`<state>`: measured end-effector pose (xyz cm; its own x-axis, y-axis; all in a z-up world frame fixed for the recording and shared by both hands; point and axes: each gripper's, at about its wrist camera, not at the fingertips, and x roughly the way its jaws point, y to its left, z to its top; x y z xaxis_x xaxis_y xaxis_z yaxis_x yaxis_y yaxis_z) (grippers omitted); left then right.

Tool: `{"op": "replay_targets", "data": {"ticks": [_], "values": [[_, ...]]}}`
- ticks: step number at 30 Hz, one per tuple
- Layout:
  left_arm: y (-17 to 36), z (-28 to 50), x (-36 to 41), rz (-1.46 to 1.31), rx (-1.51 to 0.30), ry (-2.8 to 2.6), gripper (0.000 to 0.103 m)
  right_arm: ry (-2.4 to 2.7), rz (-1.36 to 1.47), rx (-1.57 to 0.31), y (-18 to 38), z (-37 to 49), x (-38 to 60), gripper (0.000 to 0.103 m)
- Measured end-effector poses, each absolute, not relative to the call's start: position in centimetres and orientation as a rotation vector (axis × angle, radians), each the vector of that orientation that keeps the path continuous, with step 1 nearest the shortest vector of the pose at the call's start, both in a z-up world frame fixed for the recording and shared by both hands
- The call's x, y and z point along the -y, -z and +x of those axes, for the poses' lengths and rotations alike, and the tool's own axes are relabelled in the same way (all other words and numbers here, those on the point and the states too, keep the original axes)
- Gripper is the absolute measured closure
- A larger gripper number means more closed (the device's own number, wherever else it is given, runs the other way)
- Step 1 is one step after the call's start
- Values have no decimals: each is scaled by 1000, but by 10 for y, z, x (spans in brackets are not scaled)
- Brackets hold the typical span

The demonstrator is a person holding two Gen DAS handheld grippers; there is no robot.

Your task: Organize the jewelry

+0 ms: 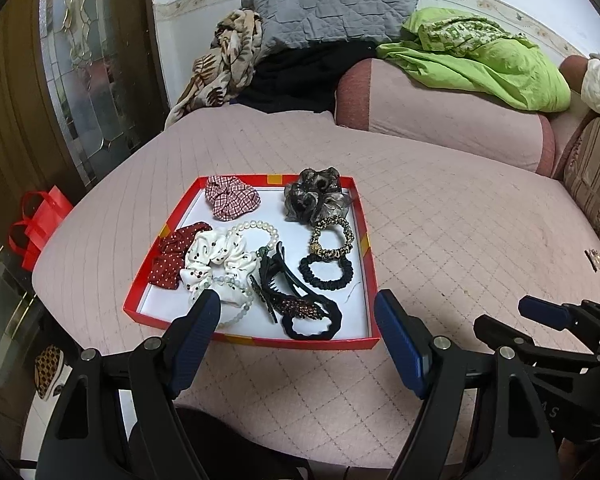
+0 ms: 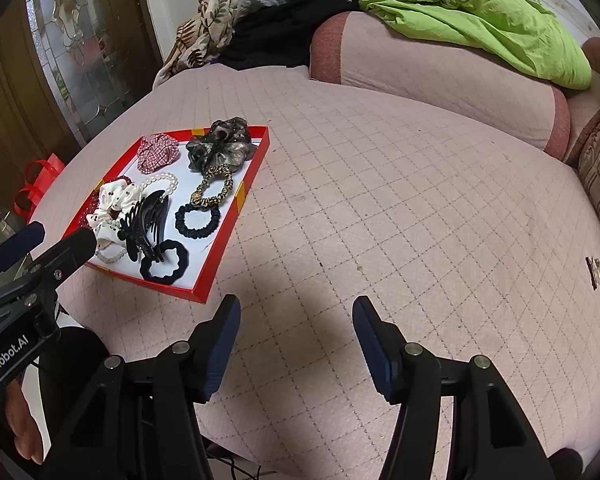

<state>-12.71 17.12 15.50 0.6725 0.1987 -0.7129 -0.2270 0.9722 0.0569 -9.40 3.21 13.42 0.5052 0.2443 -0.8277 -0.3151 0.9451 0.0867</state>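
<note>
Honestly, both my left gripper (image 1: pixel 298 312) and right gripper (image 2: pixel 296 328) hang wide, empty (nothing between them); jewelry sits tangled in the red tray (image 1: pixel 370 240), so grabbing the pearl bracelet (image 1: pixel 256 226) might drag scrunchies along.

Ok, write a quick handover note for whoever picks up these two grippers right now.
Left gripper: open, empty, hovering at the near edge of the red tray.
Right gripper: open, empty, over bare pink bed cover.
In the tray: scrunchies, pearl bracelet, black claw clip, hair ties, loosely piled.
One small clip lies alone on the cover, far right.
Left: probably fetch that clip and tidy the pile.
</note>
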Motion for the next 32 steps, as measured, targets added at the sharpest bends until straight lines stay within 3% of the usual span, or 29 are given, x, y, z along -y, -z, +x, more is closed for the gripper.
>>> {"op": "replay_targets", "data": {"ticks": [32], "values": [[-149,-125,-174,-28,-828,-282,25,-353,-120,-994,-128,-99,-46,37]]}}
